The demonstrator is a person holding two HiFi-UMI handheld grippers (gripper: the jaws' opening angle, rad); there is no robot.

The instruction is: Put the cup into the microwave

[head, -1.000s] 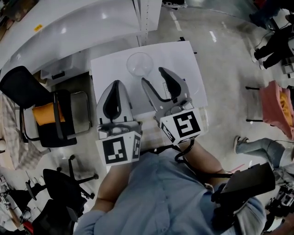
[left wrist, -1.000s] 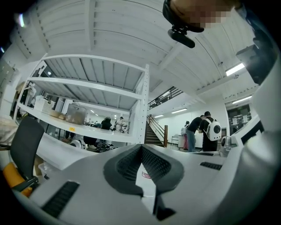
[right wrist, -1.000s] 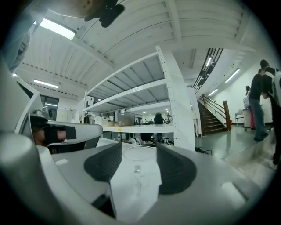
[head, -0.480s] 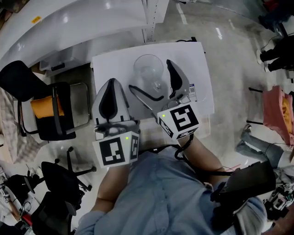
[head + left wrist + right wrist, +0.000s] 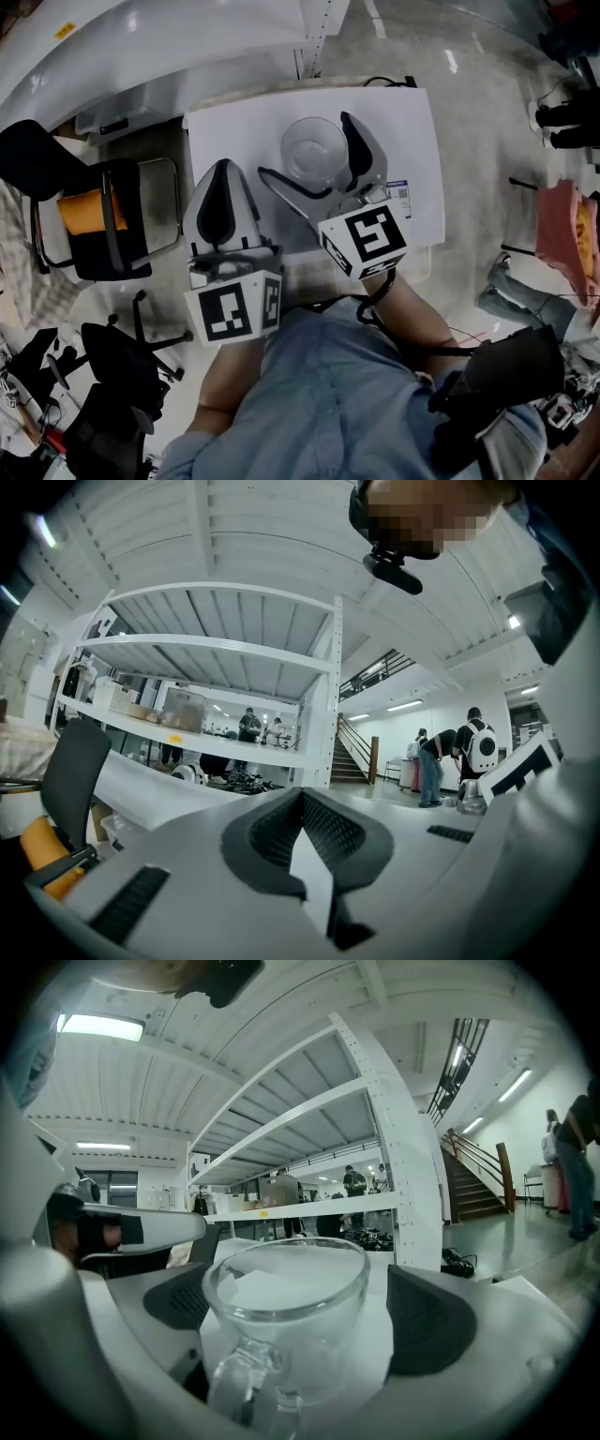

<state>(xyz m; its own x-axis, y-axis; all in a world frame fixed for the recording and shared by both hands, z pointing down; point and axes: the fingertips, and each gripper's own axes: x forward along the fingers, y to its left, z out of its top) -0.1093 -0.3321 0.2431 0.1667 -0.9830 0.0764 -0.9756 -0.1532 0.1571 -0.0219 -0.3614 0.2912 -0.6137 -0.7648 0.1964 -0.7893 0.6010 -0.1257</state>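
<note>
A clear glass cup with a handle stands upright on the white tabletop. My right gripper reaches around it, and its jaws are opening, one on each side of the cup. In the right gripper view the cup fills the gap with its handle toward me, and both dark pads stand clear of the glass. My left gripper hovers over the table's left part, shut and empty; its pads meet at the tip. No microwave is in view.
A black chair with an orange cushion stands left of the table. A white shelving rack rises just beyond the table's far edge. A small label lies on the table's right side. People stand far off to the right.
The right gripper's jaws have spread wide and moved forward, so the cup now sits between them. The left gripper has also moved forward, still shut.
</note>
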